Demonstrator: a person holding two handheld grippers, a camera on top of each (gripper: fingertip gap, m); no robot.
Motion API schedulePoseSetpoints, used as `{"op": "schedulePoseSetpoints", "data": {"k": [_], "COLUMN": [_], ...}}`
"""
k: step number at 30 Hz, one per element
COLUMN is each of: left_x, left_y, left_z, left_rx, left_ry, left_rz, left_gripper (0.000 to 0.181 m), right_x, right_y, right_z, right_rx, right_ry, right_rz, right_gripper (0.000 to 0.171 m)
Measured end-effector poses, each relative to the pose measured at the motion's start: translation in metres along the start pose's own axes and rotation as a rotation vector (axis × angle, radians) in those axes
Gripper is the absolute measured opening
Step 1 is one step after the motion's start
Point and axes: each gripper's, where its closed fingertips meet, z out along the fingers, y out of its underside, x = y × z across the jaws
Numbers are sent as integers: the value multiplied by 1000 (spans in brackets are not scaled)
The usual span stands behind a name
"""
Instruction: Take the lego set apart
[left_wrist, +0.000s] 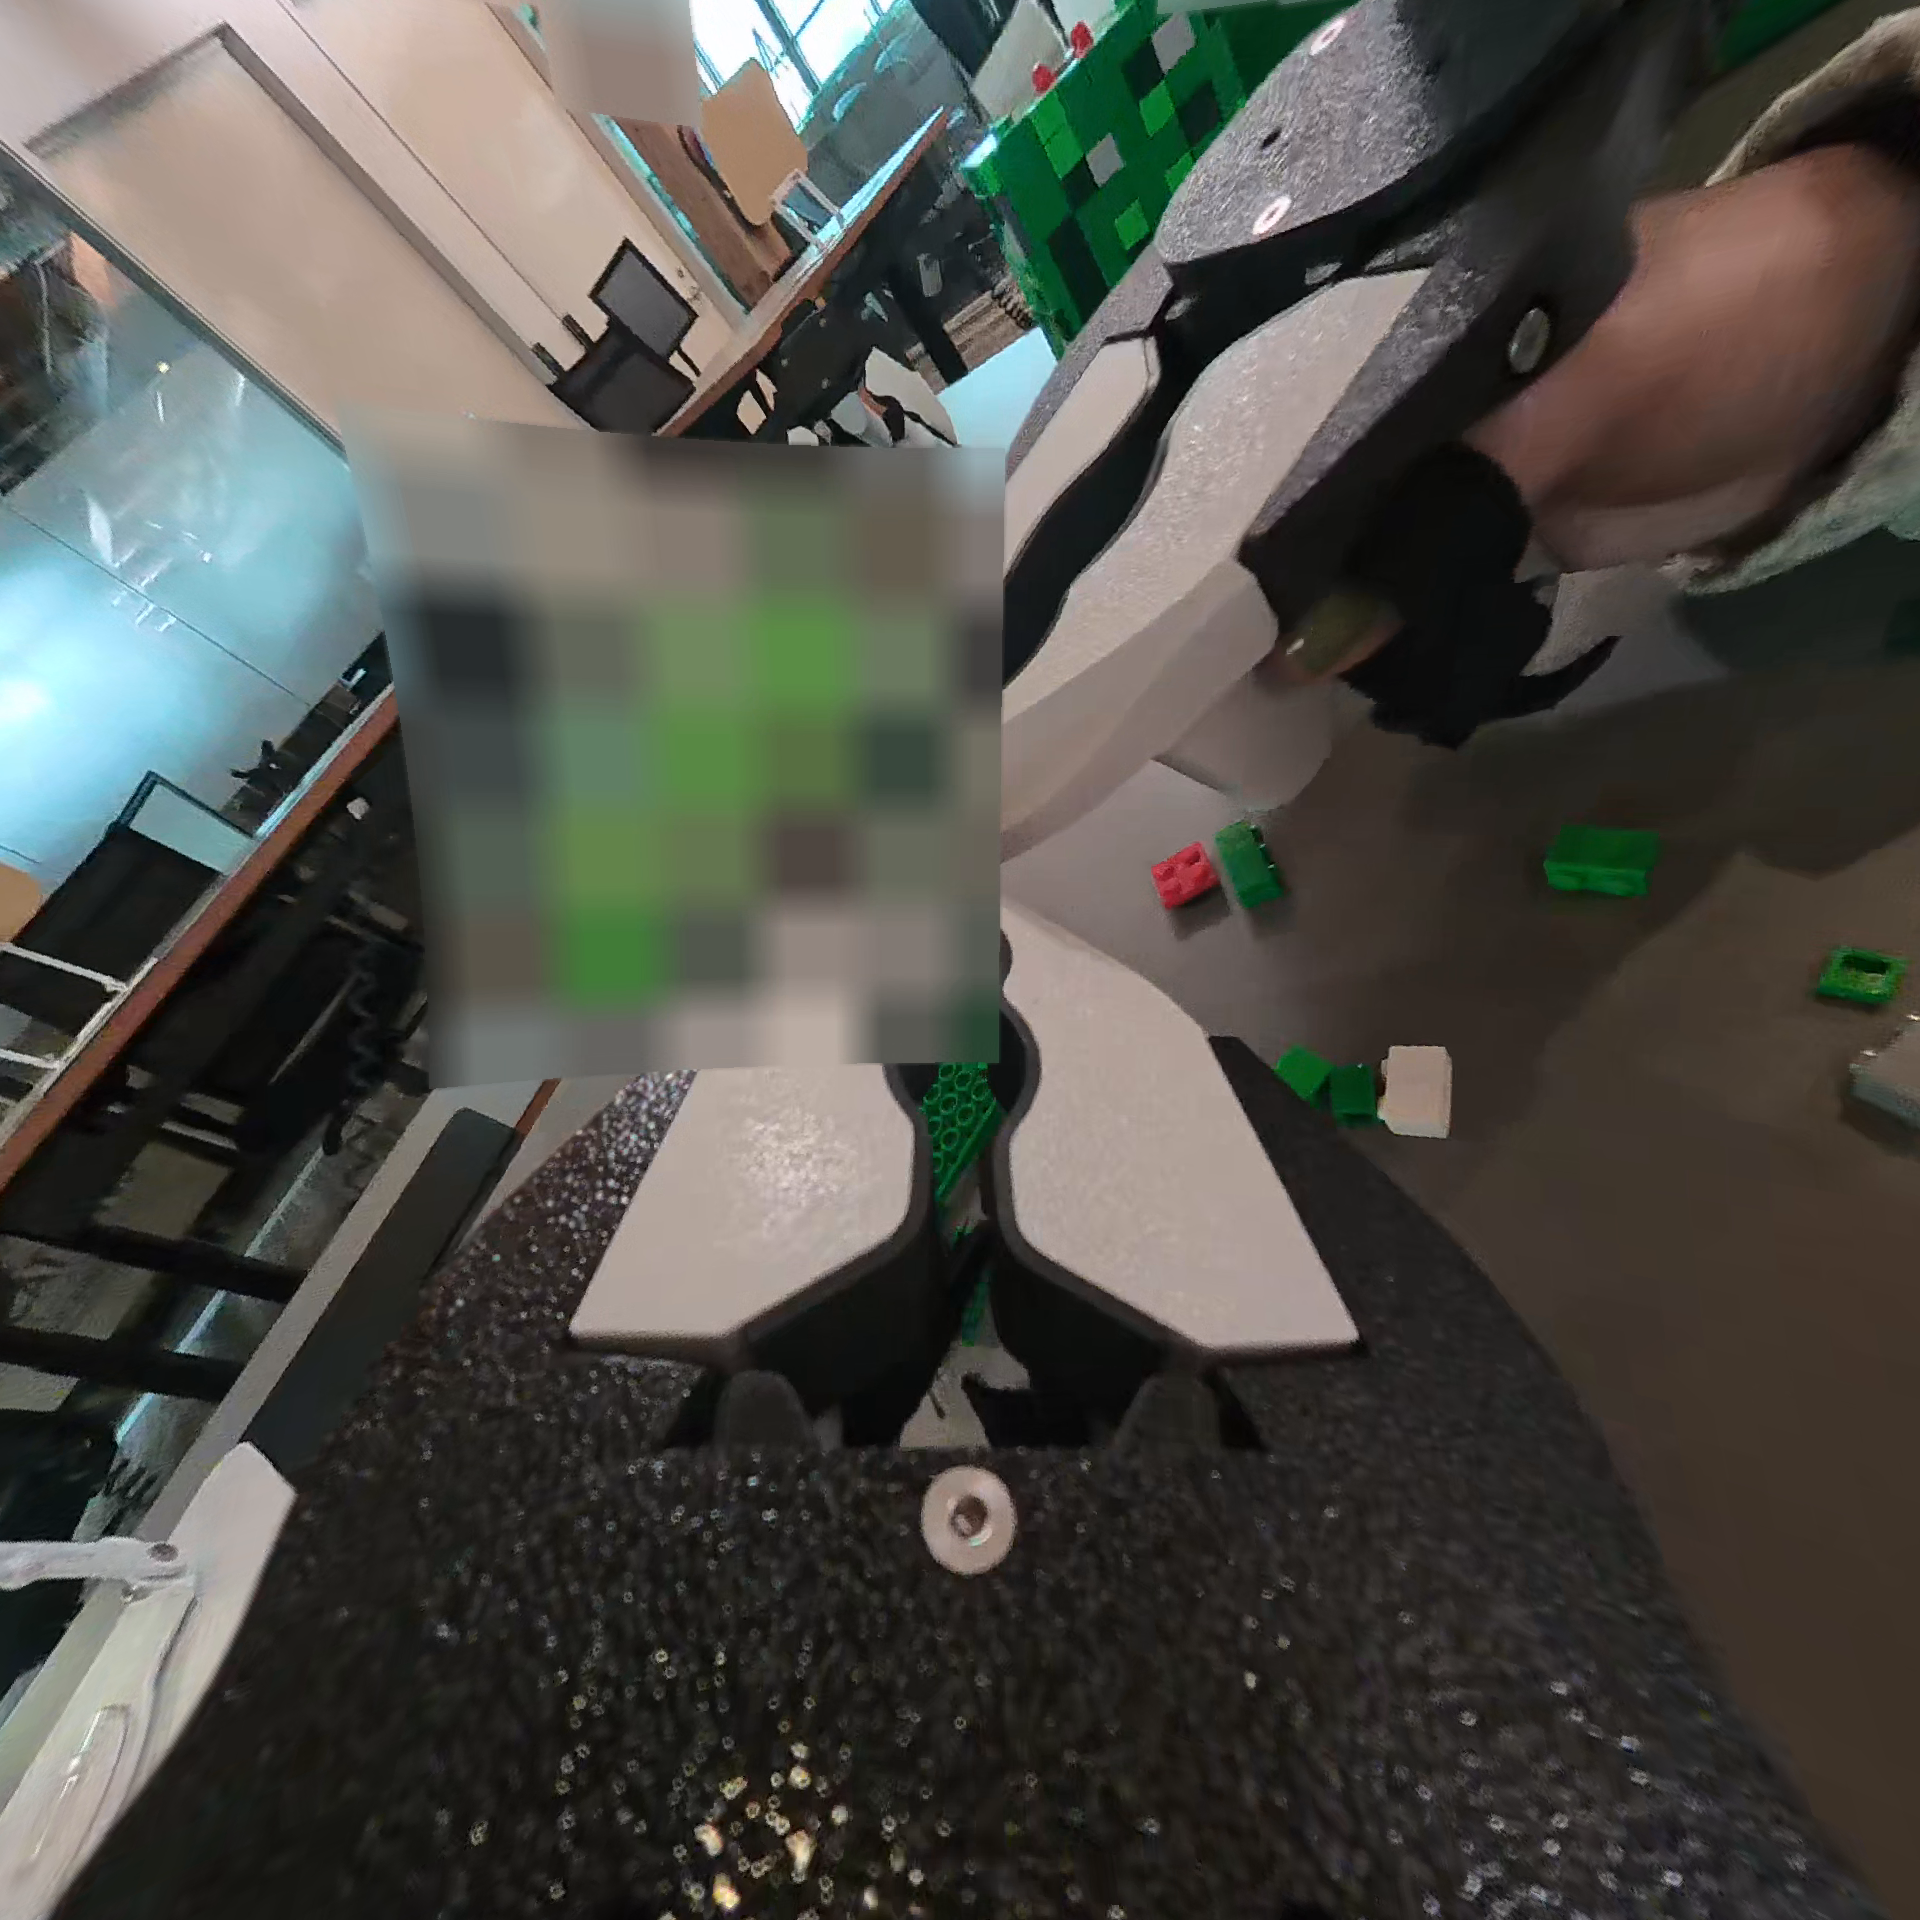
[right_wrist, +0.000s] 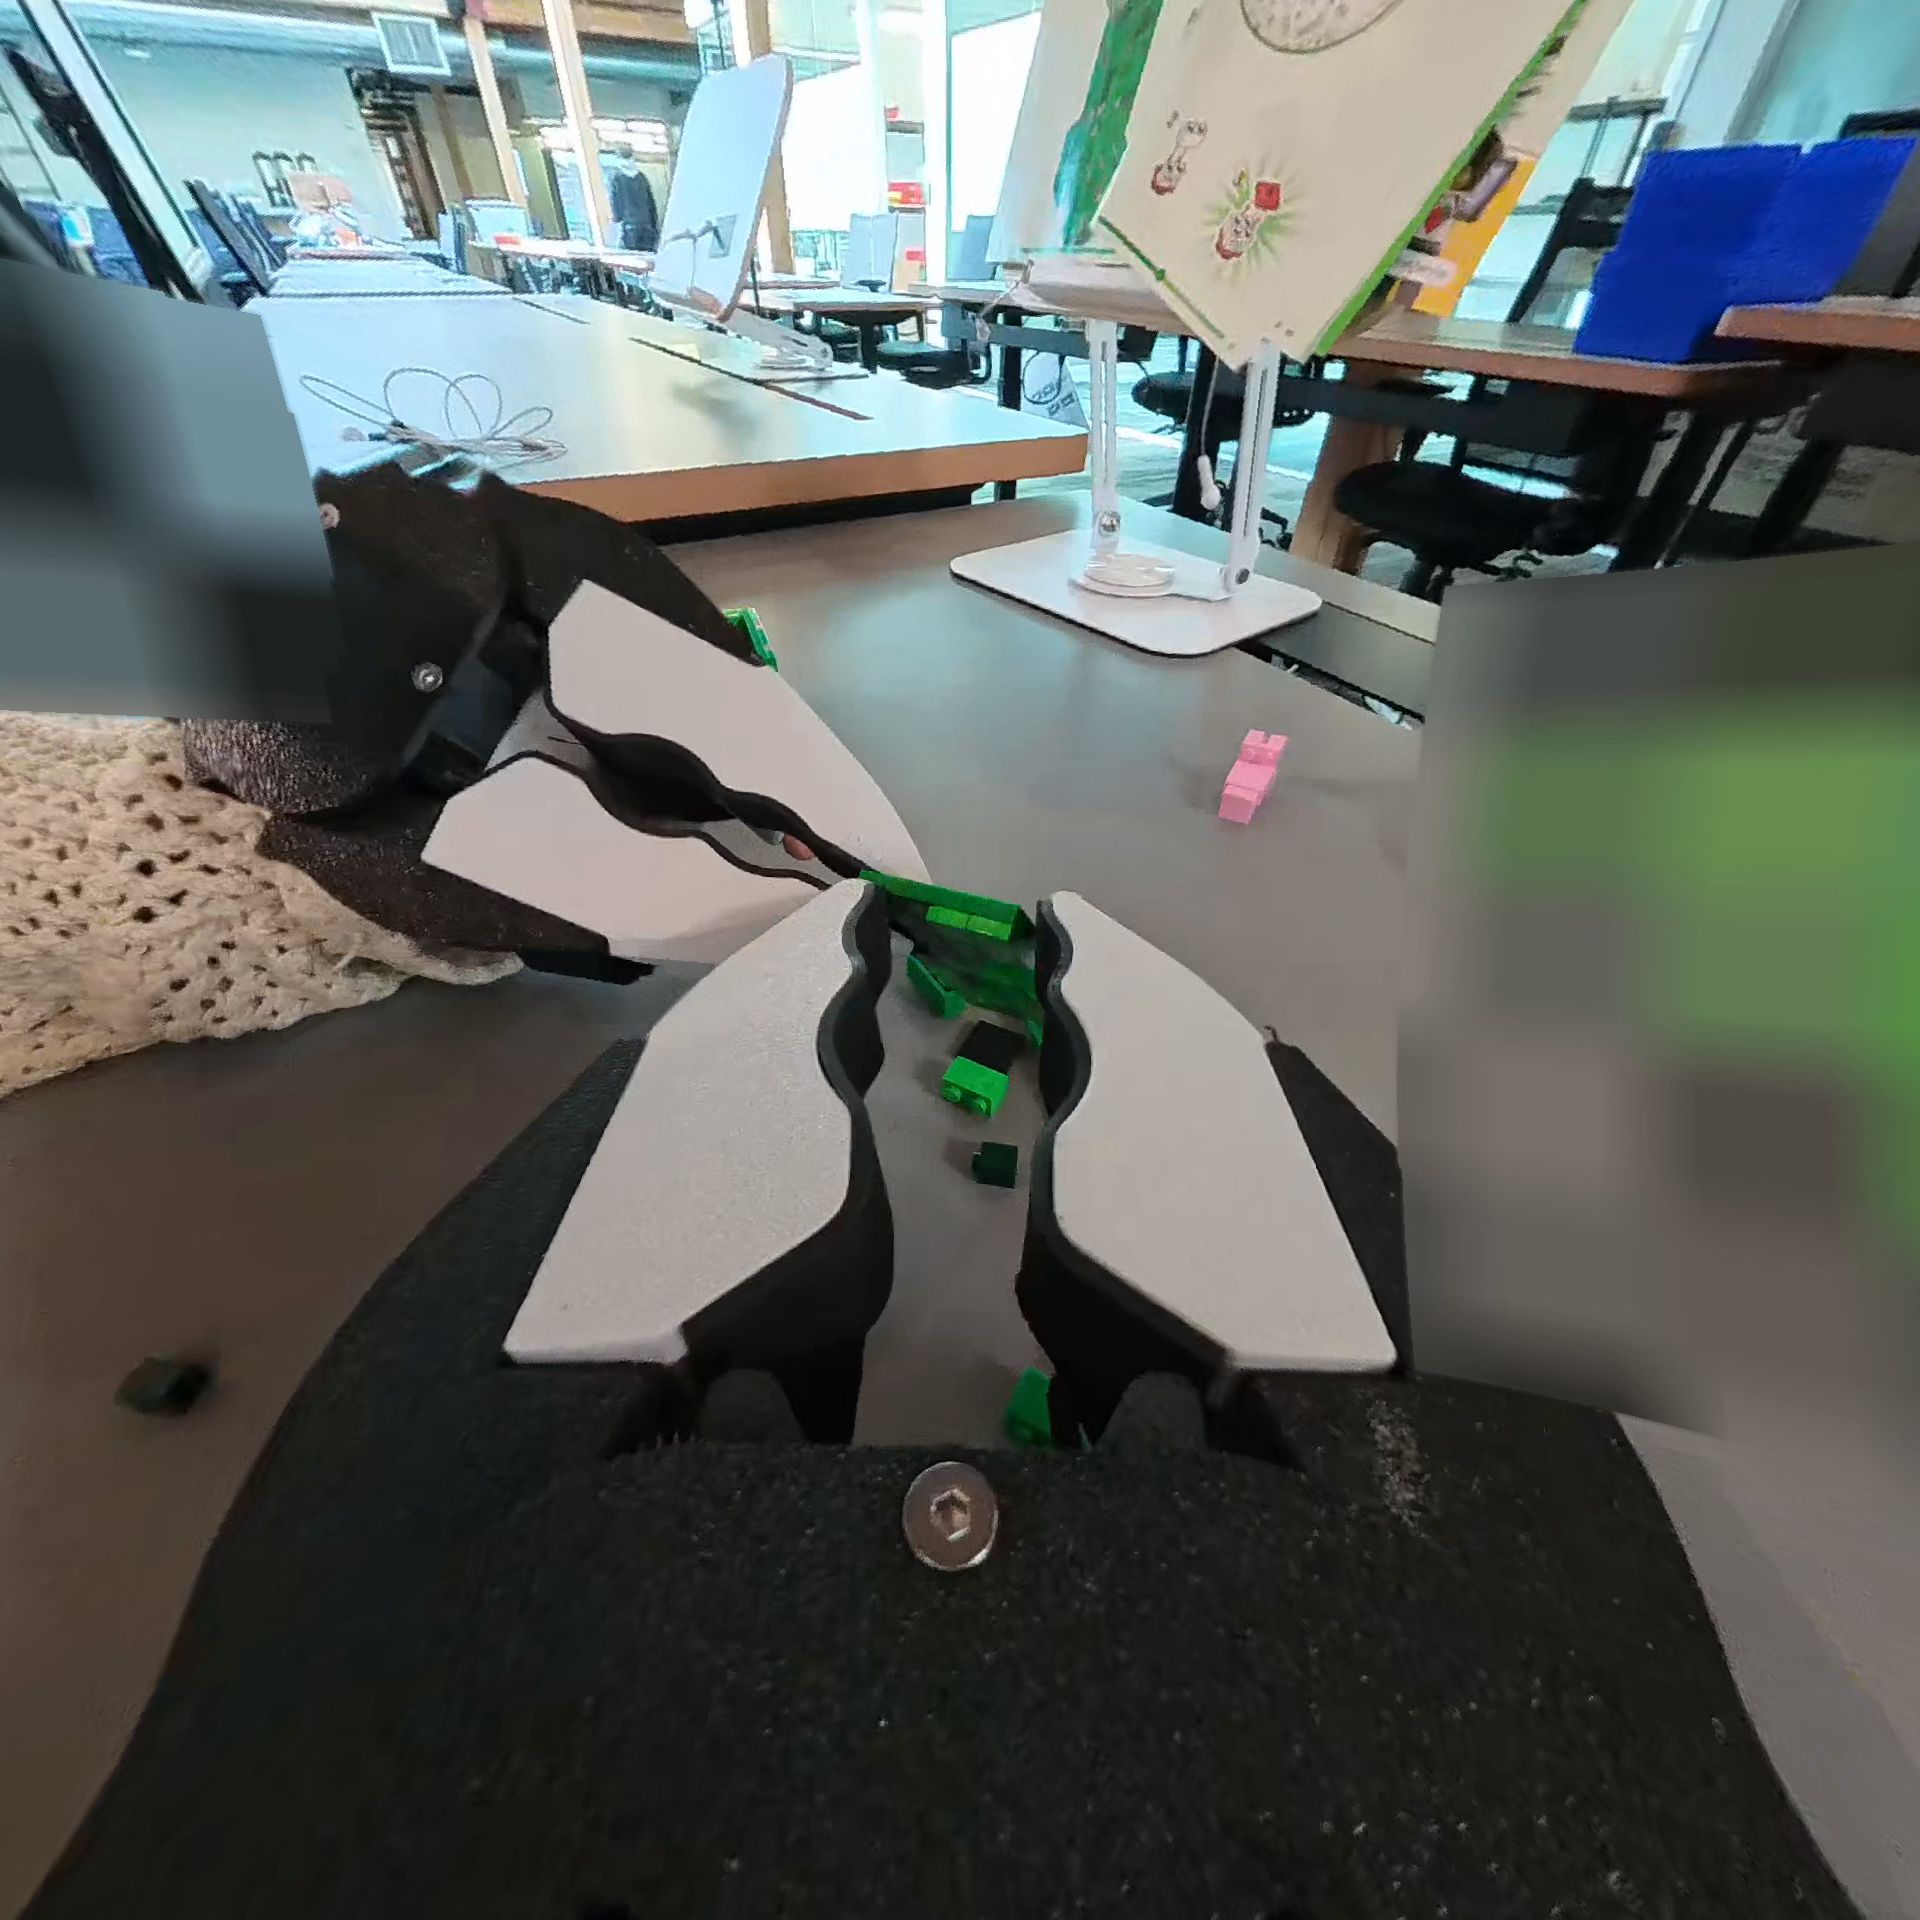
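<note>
Green lego piece (left_wrist: 961, 1127) mostly hidden, left tongs (left_wrist: 971, 1049) clamped

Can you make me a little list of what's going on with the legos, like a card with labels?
left gripper: shut on green plate
right gripper: open, over loose green bricks
table: dark grey
red brick: lying loose beside a green one
white brick: loose on the table
pink piece: standing alone
booklet stand: white, at the back

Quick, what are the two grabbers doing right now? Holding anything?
Left gripper: shut on a green lego piece pinched between its fingers.
Right gripper: open, holding nothing; loose green bricks lie on the table between its fingers.
</note>
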Motion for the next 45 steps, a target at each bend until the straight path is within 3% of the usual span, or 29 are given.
{"op": "schedulePoseSetpoints", "data": {"k": [6,21,23,26,32,35,38,41,45], "left_x": [6,30,30,30,7,-4,-10,-13,-18], "left_y": [4,1,4,7,4,-2,-10,-18,-22], "left_z": [1,-1,-2,-1,2,0,-4,-7,-10], "left_rx": [-6,31,23,18,-19,-21,11,45,51], "left_ry": [35,133,151,163,-59,-191,-264,-310,-333], "left_rz": [44,210,217,201,267,325,338,326,313], "left_gripper": [4,4,4,4,3,3,3,3,3], "right_x": [-3,-15,-14,-15,-4,-7,-4,-3,2], "right_y": [7,23,29,31,14,-4,-18,-26,-20], "right_z": [-2,-18,-22,-21,-10,-5,-6,-10,-10], "right_rx": [-77,-122,-157,-169,-67,48,140,191,168], "right_ry": [27,-173,-176,-149,-93,-116,-108,-131,-73], "right_rz": [-263,-389,-459,-535,-154,53,182,229,130], "right_gripper": [23,21,10,9,21,37,27,29,37]}}
